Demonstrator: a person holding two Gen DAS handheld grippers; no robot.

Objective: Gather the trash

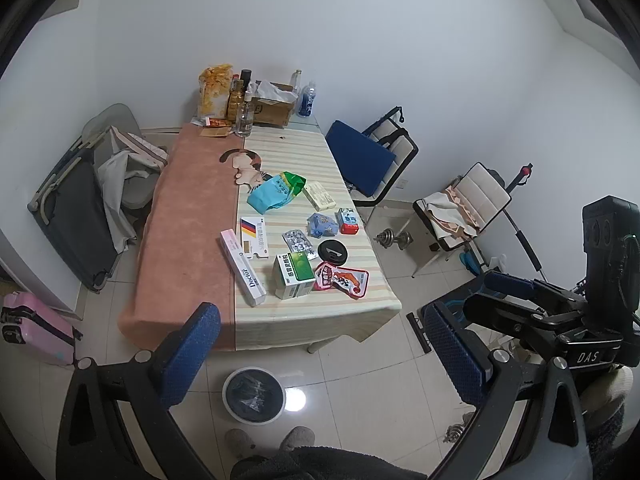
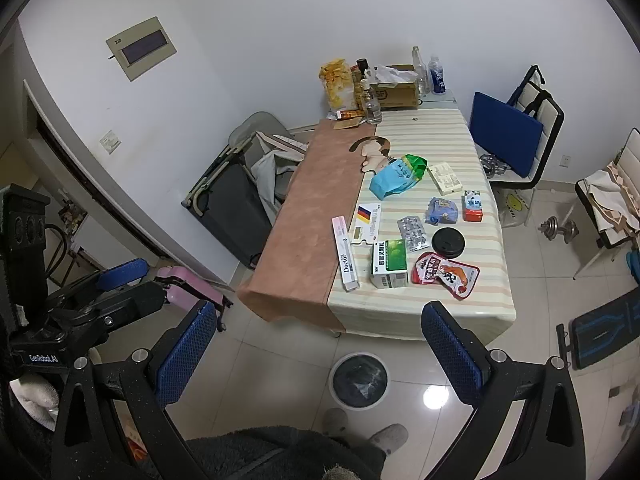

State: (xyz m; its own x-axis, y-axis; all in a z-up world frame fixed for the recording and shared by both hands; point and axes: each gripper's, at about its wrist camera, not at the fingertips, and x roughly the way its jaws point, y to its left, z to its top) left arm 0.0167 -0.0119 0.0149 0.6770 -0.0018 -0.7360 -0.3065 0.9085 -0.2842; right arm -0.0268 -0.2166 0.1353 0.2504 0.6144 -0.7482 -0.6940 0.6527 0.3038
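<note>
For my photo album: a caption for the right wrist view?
Open gripper above a trash bin, facing a table strewn with packets.

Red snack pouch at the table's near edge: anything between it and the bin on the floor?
Nothing visible. The red snack pouch lies at the table's near edge; the bin stands open on bare floor just below. Both grippers, left gripper and right gripper, are open and empty.

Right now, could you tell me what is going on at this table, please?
A person stands before the table, holding the left gripper and right gripper open and empty. Packets and boxes, including a red snack pouch and a green medicine box, lie untouched. The lined bin waits on the floor below.
</note>
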